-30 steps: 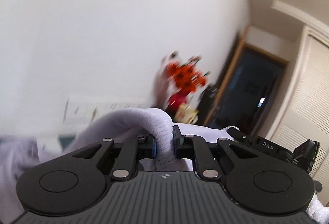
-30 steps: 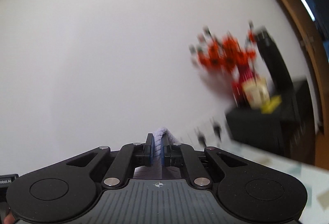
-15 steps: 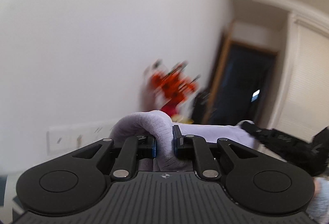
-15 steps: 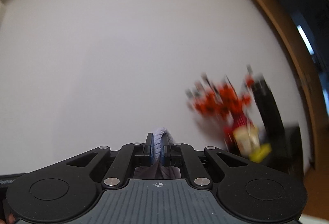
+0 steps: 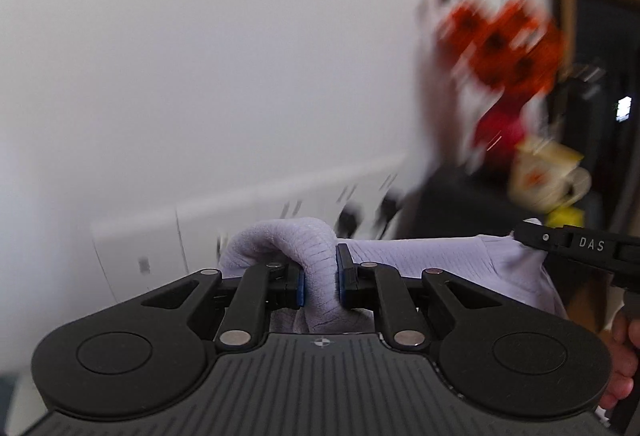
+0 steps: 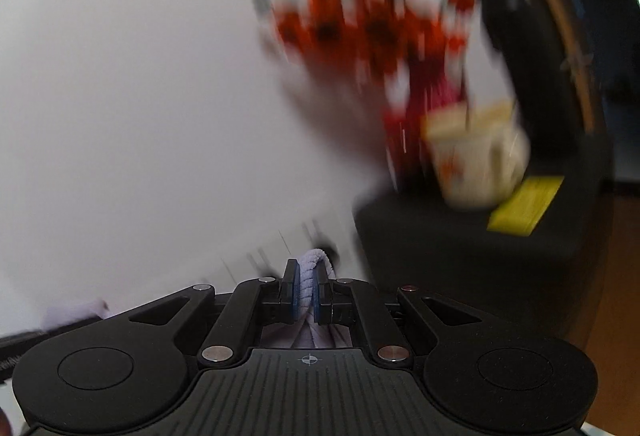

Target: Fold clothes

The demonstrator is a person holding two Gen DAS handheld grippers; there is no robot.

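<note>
A pale lavender garment (image 5: 432,260) hangs stretched between my two grippers. My left gripper (image 5: 319,278) is shut on a thick bunched fold of it that bulges up over the pads. Cloth spreads right from there toward the other gripper's black body (image 5: 580,246), held by a person's hand (image 5: 624,356). In the right wrist view my right gripper (image 6: 306,294) is shut on a thin ribbed edge of the garment (image 6: 310,268); a scrap of the cloth (image 6: 76,312) shows at lower left. The rest of the garment is hidden below both tools.
A white wall (image 5: 200,56) fills most of both views. A black cabinet (image 6: 460,244) stands at the right with blurred orange flowers (image 6: 372,28) in a red vase, a cream mug (image 6: 476,160) and a yellow pad (image 6: 526,204). A dark doorway (image 5: 600,76) lies beyond.
Both grippers have swung forward and down toward the cabinet, which now looms larger with the flowers; both views are blurred. Both grips on the garment are unchanged.
</note>
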